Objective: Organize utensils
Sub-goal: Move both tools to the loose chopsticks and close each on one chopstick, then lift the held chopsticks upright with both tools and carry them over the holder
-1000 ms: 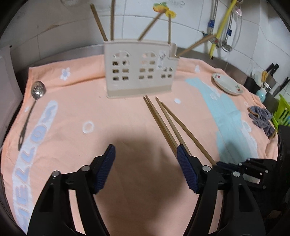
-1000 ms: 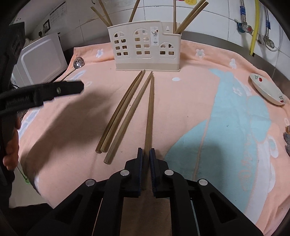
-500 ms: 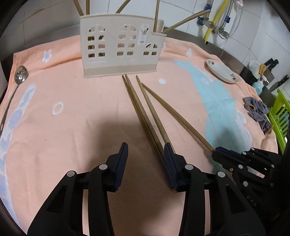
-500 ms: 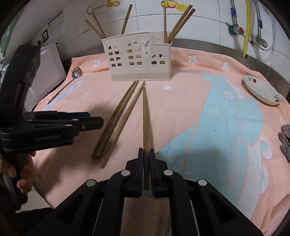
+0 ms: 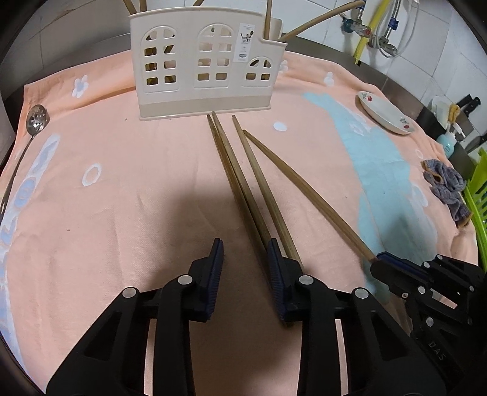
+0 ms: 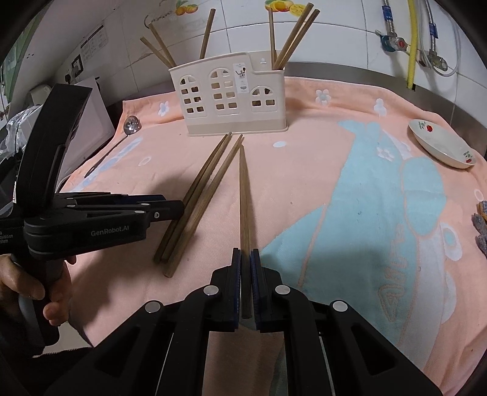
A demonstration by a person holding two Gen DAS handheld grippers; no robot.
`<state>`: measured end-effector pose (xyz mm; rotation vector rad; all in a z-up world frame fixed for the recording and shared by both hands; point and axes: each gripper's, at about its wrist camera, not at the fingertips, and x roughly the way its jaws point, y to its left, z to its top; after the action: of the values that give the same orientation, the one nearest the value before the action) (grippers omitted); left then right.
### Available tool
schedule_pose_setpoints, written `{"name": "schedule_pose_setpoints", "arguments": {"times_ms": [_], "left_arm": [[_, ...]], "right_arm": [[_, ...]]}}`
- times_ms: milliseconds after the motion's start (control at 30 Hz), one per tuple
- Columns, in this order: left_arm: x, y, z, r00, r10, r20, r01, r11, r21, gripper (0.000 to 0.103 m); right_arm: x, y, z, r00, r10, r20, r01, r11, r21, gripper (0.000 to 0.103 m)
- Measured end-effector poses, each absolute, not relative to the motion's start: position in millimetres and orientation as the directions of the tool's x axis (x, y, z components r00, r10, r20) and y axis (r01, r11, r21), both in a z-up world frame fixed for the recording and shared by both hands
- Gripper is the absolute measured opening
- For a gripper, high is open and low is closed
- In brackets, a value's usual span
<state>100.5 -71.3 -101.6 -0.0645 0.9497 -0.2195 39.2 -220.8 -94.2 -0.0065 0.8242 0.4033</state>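
Here, in the left wrist view, the left gripper [image 5: 245, 268] stands partly open and empty, its right finger [image 5: 278, 283] against two paired chopsticks [image 5: 236, 185] whose long axes run toward the utensil holder [image 5: 204, 64] at 12 o'clock. In the right wrist view, the right gripper [image 6: 246, 286] pinches one chopstick [image 6: 243, 195], tip toward 12 o'clock.

A white tiled wall [image 6: 334, 39] runs behind the surface [image 6: 350, 74], with fruit stickers [image 6: 281, 6] up top, a yellow pipe [image 6: 411, 42] and hoses [image 6: 432, 33] at right, sockets [image 6: 76, 62] at left.
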Motion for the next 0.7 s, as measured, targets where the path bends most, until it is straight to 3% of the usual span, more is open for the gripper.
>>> {"name": "schedule_pose_setpoints", "arguments": {"times_ms": [333,533,700], "left_arm": [[107.2,-78.0,-103.5,0.557,-0.156,-0.816,0.126,0.987,-0.103,0.027],[108.9,-77.7,-104.6,0.572,-0.096,-0.815,0.096,0.994,-0.049,0.015],[105.3,-76.0,-104.7,0.587,-0.071,-0.806,0.082,0.996,-0.028,0.011]], "right_arm": [[37.8,-223.7,-98.8,0.601,0.357,-0.715,-0.351,0.921,0.165,0.007],[38.3,-224.8,-102.4,0.592,0.366,-0.719,-0.353,0.919,0.177,0.007],[38.7,-224.7,-104.2,0.588,0.371,-0.719,-0.354,0.917,0.184,0.007]]}}
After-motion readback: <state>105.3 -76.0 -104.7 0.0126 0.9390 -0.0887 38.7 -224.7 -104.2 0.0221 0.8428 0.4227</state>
